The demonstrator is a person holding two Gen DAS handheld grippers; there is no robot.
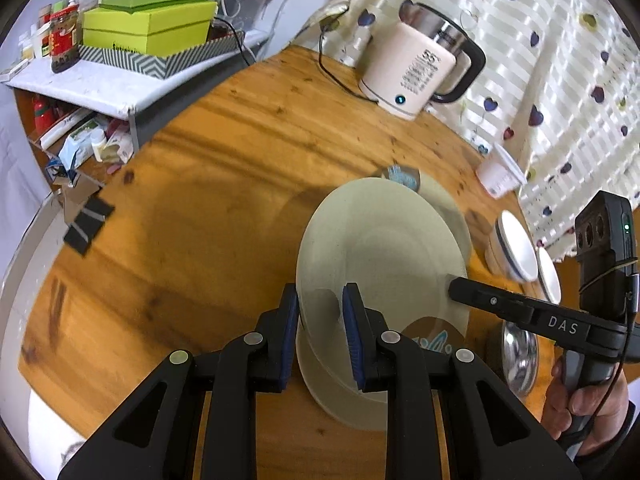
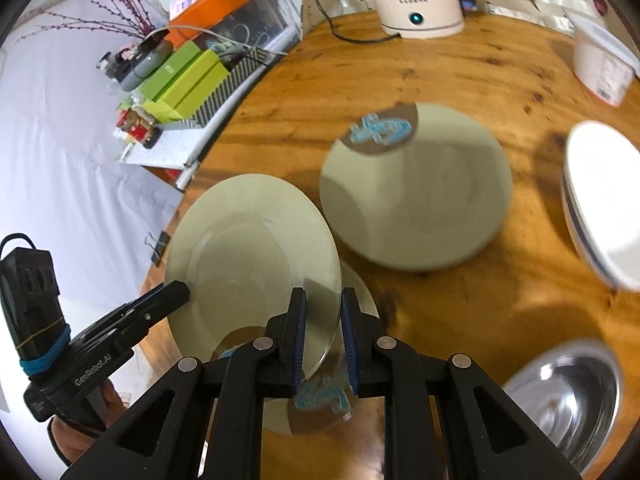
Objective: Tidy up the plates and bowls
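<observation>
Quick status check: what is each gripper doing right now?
Left gripper: jaws straddle the rim of the raised pale plate; firm grip cannot be told.
Right gripper: jaws straddle the opposite rim of the same plate; firm grip cannot be told.

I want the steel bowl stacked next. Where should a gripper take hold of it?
Grip the steel bowl by its thin rim, one finger inside and one outside, probably from above on the right gripper's side. It sits open side up, and its rounded wall offers nothing flat to pinch.

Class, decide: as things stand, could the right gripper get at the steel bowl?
Probably not yet: the right gripper straddles the lifted plate's rim. The steel bowl lies uncovered to its right, so once the plate is released, the way looks free.
</observation>
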